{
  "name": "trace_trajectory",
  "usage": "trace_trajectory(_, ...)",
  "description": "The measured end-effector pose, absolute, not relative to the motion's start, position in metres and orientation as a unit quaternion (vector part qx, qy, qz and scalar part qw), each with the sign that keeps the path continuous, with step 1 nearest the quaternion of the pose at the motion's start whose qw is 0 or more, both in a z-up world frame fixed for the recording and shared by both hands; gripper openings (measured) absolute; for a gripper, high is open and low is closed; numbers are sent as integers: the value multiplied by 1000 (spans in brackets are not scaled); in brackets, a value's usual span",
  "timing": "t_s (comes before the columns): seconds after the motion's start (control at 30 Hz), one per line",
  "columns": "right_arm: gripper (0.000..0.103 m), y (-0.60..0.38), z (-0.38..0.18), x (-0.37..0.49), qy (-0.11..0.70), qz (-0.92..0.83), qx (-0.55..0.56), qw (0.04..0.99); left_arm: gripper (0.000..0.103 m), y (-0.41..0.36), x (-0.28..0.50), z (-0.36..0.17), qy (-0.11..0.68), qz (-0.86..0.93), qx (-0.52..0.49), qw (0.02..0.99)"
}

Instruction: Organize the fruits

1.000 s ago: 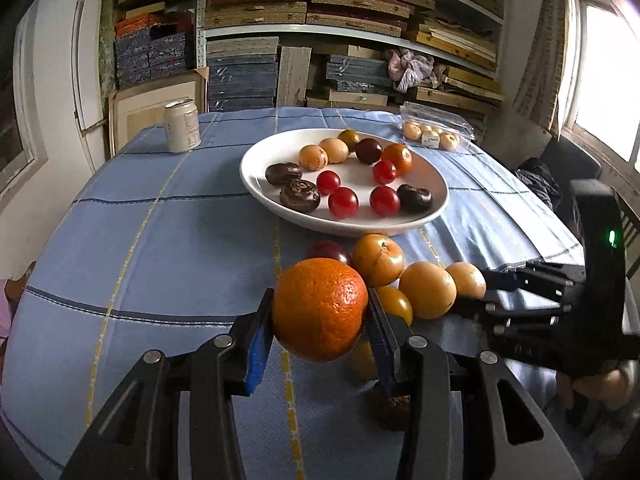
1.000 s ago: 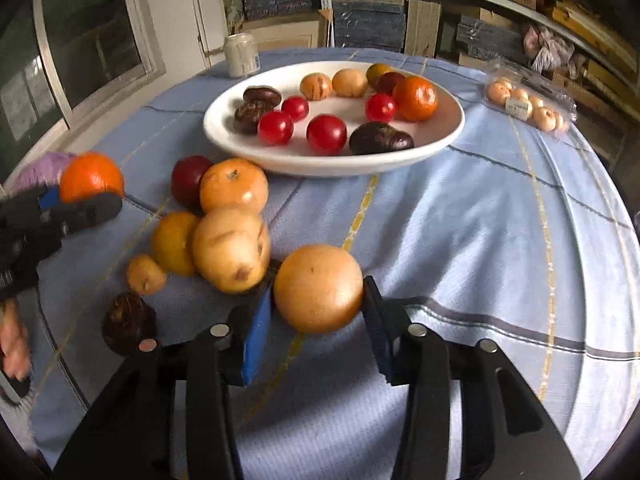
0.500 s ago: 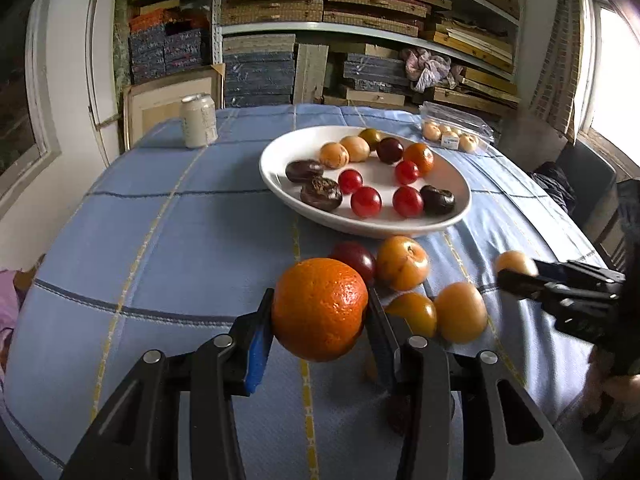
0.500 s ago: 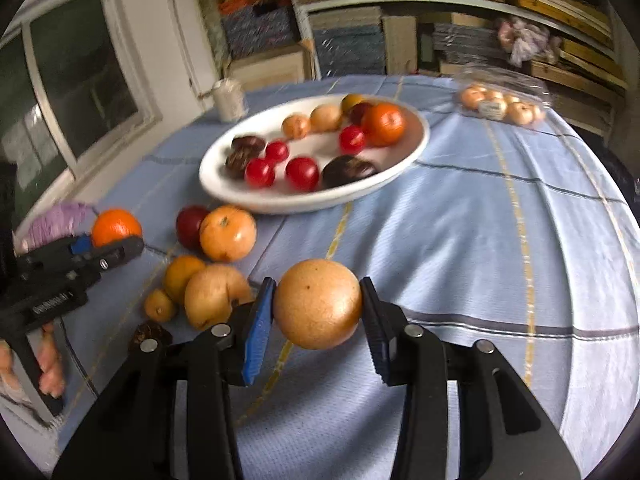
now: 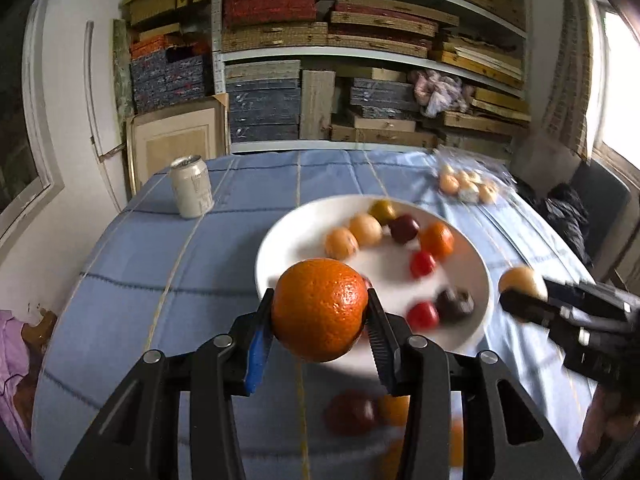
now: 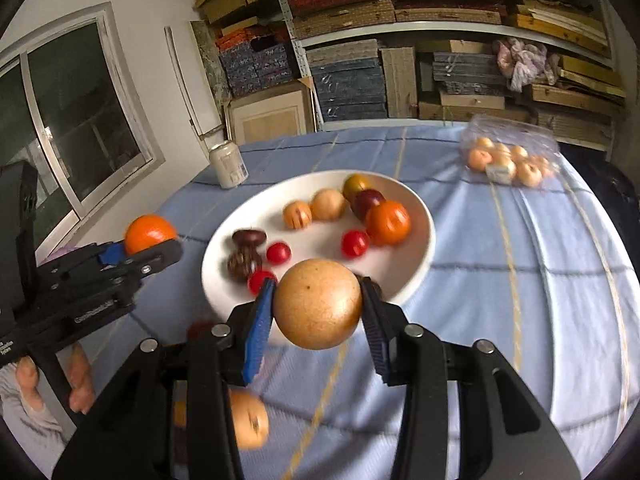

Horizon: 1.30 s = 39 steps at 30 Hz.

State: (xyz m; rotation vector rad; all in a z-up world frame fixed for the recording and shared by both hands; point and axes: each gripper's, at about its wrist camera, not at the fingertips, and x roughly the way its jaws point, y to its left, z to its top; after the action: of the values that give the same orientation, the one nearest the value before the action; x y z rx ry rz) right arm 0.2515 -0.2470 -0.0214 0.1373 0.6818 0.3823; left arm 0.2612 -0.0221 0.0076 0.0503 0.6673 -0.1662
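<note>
My left gripper (image 5: 320,318) is shut on a large orange (image 5: 320,308), held above the near rim of the white plate (image 5: 280,236). My right gripper (image 6: 318,302) is shut on a round tan fruit (image 6: 318,306), also raised at the plate's (image 6: 418,260) near edge. Each view shows the other gripper: the right gripper (image 5: 520,298) with its tan fruit (image 5: 522,280) beside the plate, the left gripper (image 6: 150,248) with the orange (image 6: 150,232). The plate holds several small red, dark, tan and orange fruits. Blurred loose fruits (image 5: 352,412) lie on the cloth below my fingers.
A drinks can (image 5: 192,192) stands at the back left of the blue checked tablecloth. A clear pack of small fruits (image 5: 464,184) lies at the back right. Stacked shelves fill the wall behind. A dark chair (image 5: 600,200) stands to the right. A person's hand (image 6: 80,380) grips the left tool.
Both grippers have risen and moved forward to the plate with their fruit still held. The loose fruits on the cloth have slid down under the fingers.
</note>
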Motion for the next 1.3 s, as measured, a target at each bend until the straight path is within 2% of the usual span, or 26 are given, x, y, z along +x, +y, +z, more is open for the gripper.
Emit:
trace_trajectory(0.37,42,-192,-45,335,365,189,10,911,44,-19,383,-23,382,-51,2,923)
trace_trajectory(0.57,43,-186,-58,354,377,181,-1,908,44,-15,401,-44,401,-75,-14,913)
trace_trajectory(0.67,52,-189,-61,357,375,174,-2,911,44,-11,403,-48,408,-82,-24,909)
trace_trajectory(0.8,54,-197,-56,352,369,172,4,913,44,-8,398,-40,397,-84,-29,913)
trace_trajectory(0.87,59,-204,-48,345,360,171,13,917,50,-11,392,-32,388,-87,-25,917)
trace_trajectory(0.9,63,-207,-45,342,357,170,17,918,59,-14,388,-26,379,-87,-19,921)
trace_trajectory(0.97,68,-217,-35,331,344,168,32,923,84,-18,381,-19,363,-78,-7,929)
trace_trajectory(1.13,71,-251,-20,295,316,168,79,930,86,-23,368,-7,346,-79,-3,935)
trace_trajectory(1.3,73,-284,-29,264,313,160,129,927,86,-17,320,6,318,-70,23,945)
